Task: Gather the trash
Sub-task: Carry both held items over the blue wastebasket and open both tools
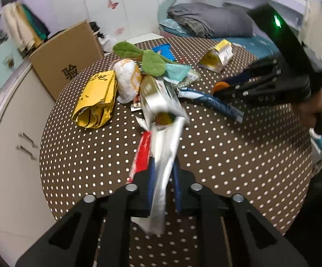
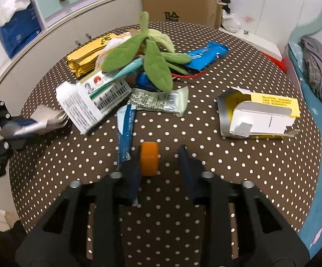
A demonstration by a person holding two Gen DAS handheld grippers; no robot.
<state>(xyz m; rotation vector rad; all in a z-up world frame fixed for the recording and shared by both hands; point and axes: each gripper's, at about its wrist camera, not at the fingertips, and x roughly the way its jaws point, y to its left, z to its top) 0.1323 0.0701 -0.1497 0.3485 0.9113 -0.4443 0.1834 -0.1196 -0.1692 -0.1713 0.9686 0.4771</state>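
My left gripper (image 1: 162,191): fingers clamped on silver wrapper (image 1: 164,155), lifted above dotted table (image 1: 227,166). Left view alone shows red strip (image 1: 142,153) beside wrapper. My right gripper (image 2: 159,164): fingers spread wide, gripping nothing; orange cap (image 2: 149,161) against inner face of left finger. Right view alone shows print on white carton (image 2: 89,102), wrapper end touching it. Trash pile mid-table under green plush leaves (image 2: 147,60). Opened yellow box (image 2: 259,115) lies apart, right side. Blue wrapper (image 2: 125,133) near cap.
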